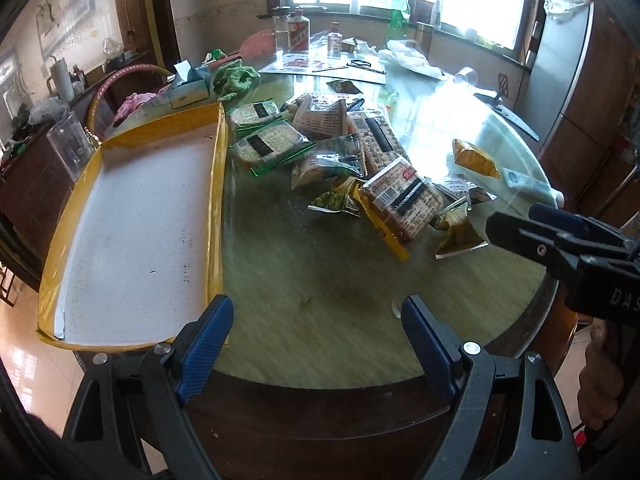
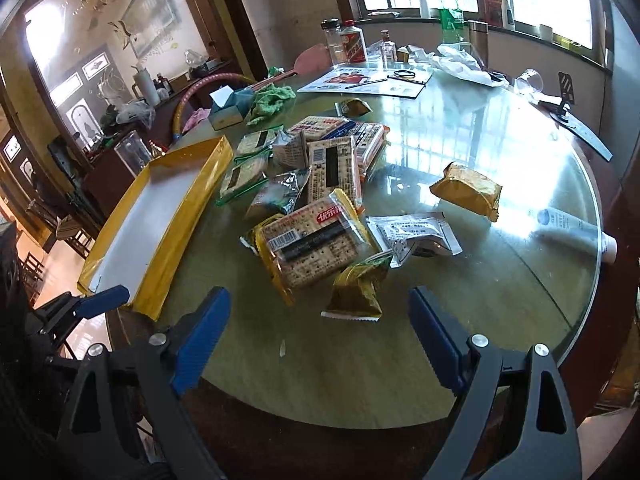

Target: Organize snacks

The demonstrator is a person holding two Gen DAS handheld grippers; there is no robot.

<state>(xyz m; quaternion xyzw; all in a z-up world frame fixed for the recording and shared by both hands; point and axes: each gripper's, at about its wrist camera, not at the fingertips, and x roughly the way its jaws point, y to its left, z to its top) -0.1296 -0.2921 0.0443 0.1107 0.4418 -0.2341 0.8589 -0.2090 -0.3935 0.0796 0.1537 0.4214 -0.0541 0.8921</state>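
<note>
Glass top: the round table (image 2: 460,320) is glass-covered and glossy; packets will likely slide if nudged.
Tray: yellow-walled tray (image 1: 218,184) with bare white floor, at the table's left edge, nothing in it yet.
Snacks: loose pile (image 2: 312,184) mid-table, just right of the tray; packets overlap, some lean on others.
Nearest pick: cracker pack (image 2: 310,248) at the front of the pile, lying on top of smaller packets; a small yellow-green packet (image 2: 356,292) touches its near corner.
Stray: yellow packet (image 2: 468,190) apart to the right, lying alone.
Left hand-held gripper (image 1: 316,344): jaws spread wide, holding nothing, over bare table near the tray's near end.
Right hand-held gripper (image 2: 316,336): jaws spread wide, holding nothing, aimed at the cracker pack.
Step, as judged: first pick, not yet begun.
How to do it well: take the cracker pack across its narrow width; pinch lightly, since crackers break.
Placement: start at the tray's far end, lay flat, keep rows.
Risk: dragging the small packet along.
</note>
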